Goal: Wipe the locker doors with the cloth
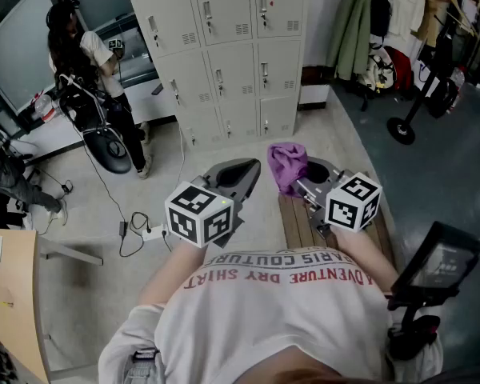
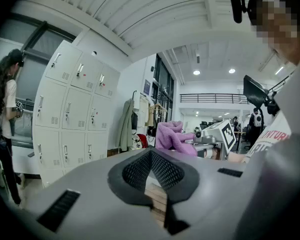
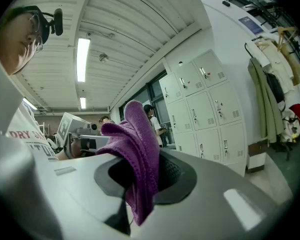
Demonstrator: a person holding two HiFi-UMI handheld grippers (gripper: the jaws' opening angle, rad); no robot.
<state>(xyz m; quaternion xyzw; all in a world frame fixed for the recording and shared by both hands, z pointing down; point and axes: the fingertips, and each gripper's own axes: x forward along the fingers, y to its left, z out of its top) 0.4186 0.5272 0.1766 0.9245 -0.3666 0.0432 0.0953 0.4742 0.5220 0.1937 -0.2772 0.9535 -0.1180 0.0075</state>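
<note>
A purple cloth (image 1: 287, 165) is pinched in my right gripper (image 1: 298, 174), bunched and sticking up out of its shut jaws; the right gripper view shows the cloth (image 3: 137, 154) hanging between the dark pads. My left gripper (image 1: 242, 174) is held beside it, shut with nothing in it. The left gripper view shows the cloth (image 2: 171, 136) off to its right. The grey lockers (image 1: 224, 46) stand ahead across the floor, three columns of doors, some distance from both grippers. In the gripper views the lockers (image 2: 70, 119) (image 3: 210, 109) appear in the background.
A person (image 1: 104, 86) stands at the left of the lockers near a black chair. Cables and a power strip (image 1: 148, 232) lie on the floor. A wooden bench (image 1: 304, 222) is under my right gripper. Coats (image 1: 360, 22) hang at the right; a black stand (image 1: 404, 126) is nearby.
</note>
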